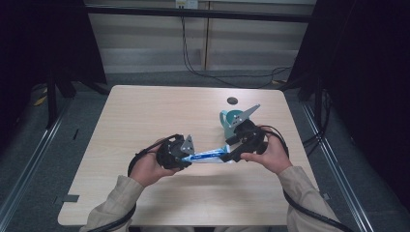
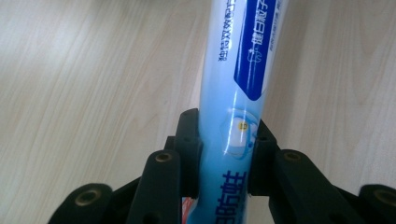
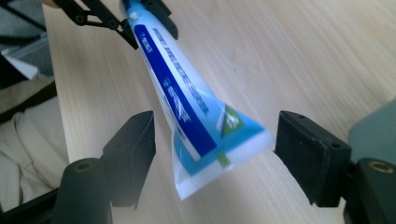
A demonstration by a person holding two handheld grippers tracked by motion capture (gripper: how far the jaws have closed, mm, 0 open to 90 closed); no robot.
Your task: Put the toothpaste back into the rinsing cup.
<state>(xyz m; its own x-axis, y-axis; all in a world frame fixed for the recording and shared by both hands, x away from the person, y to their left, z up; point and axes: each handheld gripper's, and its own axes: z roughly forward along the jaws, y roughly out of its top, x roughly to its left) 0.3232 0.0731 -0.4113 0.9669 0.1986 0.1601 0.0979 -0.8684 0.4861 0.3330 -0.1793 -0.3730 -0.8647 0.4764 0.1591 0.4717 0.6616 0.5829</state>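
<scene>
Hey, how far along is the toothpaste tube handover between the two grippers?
Done: the left gripper is shut on the toothpaste tube near one end.

In hand: the right gripper has opened, its jaws apart on either side of the flat crimped end without touching it.

Left: drawing the right gripper clear, perhaps towards the teal cup.

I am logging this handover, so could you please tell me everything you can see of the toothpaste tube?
The toothpaste tube is soft glossy plastic, light blue and white with a dark blue band of print. It hangs above the wooden table, slanting between the two grippers. The left gripper clamps its rounder end. Its flat crimped tail lies between the open jaws of the right gripper, untouched by them. No cap is visible.
</scene>
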